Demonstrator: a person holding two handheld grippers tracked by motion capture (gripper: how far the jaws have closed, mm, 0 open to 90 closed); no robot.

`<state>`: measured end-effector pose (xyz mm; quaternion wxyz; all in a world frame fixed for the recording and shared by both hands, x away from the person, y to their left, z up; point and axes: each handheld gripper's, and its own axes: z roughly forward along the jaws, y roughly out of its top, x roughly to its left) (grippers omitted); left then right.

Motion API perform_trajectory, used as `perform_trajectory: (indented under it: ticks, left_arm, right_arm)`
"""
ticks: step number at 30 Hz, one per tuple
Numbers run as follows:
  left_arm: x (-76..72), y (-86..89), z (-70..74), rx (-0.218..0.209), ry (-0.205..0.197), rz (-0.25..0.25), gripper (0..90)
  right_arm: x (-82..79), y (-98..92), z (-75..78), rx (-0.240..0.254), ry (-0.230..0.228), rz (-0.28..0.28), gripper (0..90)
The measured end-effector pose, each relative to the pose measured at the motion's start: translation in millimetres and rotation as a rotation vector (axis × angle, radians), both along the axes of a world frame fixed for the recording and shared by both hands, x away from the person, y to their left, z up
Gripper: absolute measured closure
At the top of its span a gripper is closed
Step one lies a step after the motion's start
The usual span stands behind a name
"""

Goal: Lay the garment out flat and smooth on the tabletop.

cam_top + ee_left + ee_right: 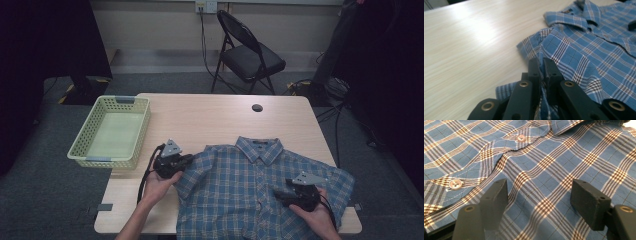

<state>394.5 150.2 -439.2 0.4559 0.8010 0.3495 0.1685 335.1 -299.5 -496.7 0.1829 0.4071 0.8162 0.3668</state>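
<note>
Soft blue plaid shirt lies flat on the pale woodgrain surface; left gripper pinches its left sleeve, right gripper hovers spread over the cloth.

Light wood desk, round cable hole near far edge. Green plastic basket overhangs desk's left edge. Grey carpet floor. Black folding chair beyond desk, pale wall, wall socket with cable hanging. Dim corners.

High view looks down and forward over the whole table, while both gripper views sit right down low against the shirt, which is what all three share.
</note>
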Motion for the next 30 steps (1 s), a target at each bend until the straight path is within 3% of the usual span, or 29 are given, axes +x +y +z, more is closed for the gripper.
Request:
perform_trajectory:
  ticks: [13, 26, 30]
  left_arm:
    - [0.3, 64.5, 28.2, -0.010, -0.023, 0.120, 85.0]
    - [-7.4, 98.4, 10.2, -0.011, 0.029, 0.201, 78.7]
    - [-10.6, 104.4, 9.9, -0.020, 0.027, 0.226, 65.2]
  right_arm:
    - [0.1, 0.0, 0.0, 0.000, 0.001, 0.001, 29.8]
    - [0.2, 0.0, 0.0, 0.000, 0.000, 0.002, 29.8]
    - [0.2, 0.1, 0.0, -0.001, 0.000, 0.002, 29.8]
